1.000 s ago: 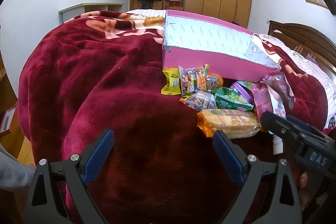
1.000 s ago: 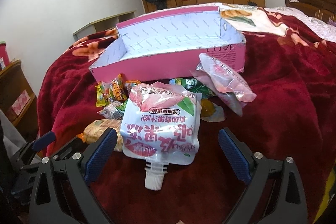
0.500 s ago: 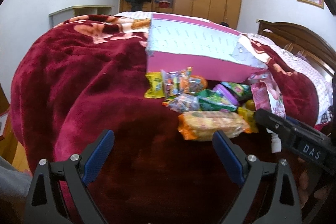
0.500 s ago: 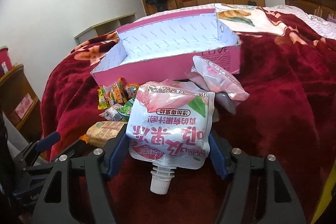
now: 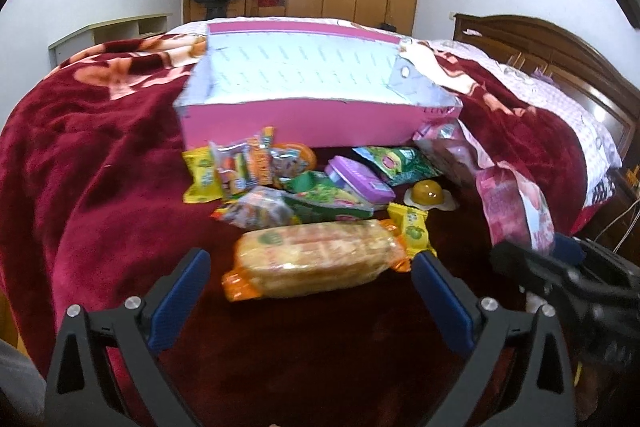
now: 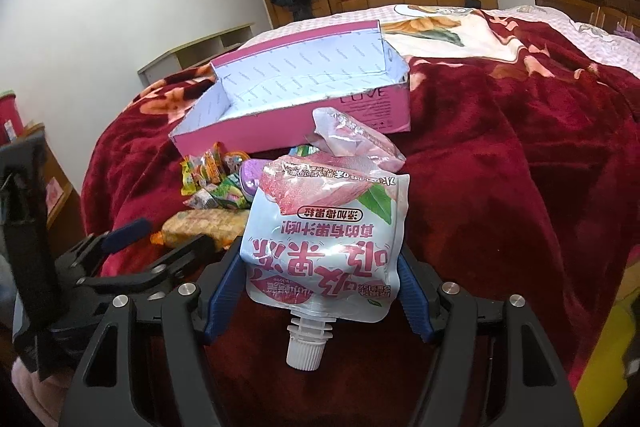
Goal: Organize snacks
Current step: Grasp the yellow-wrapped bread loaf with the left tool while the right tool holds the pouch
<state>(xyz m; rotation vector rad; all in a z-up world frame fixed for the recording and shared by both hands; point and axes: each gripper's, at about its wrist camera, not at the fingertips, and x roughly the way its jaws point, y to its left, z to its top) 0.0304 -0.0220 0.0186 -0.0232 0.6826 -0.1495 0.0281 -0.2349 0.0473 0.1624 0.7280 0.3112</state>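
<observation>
- Right gripper (image 6: pixel 320 291) has the spouted jelly pouch (image 6: pixel 324 243) clamped by its lower edges, blue fingers (image 6: pixel 224 291) pressing in from both sides, roughly half-way closed around it.
- The pouch hangs spout-down toward the camera, white cap (image 6: pixel 304 351) nearest the lens, its print upside down from here.
- Just behind it, a second pink pouch (image 6: pixel 352 143) lies crumpled on the red blanket (image 6: pixel 500 167), close to the front wall of the pink box (image 6: pixel 296 95).
- That box sits open-topped on the bed (white lining inside, nothing visible in it from either view).
- Over to the left gripper (image 5: pixel 308 291): its jaws are opening, spread wide, and nothing is pressed between the fingers (image 5: pixel 180 299).
- Straight ahead of those fingers lies the long orange-ended cracker pack (image 5: pixel 320 255), flat on the blanket, not touched as far as I can tell.
- Beyond it, the snack pile: a yellow packet (image 5: pixel 202 175) at the left, a green bag (image 5: pixel 328 199), a purple tub (image 5: pixel 360 179) tilted on the heap, and a small jelly cup (image 5: pixel 430 193) sitting apart to the right.
- A small yellow candy pack (image 5: pixel 412 231) rests just beside the cracker pack's right end.
- All of these lie in front of the box, none inside it.
- In the left wrist view the right tool shows at the far right edge with the pink pouch raised above it.
</observation>
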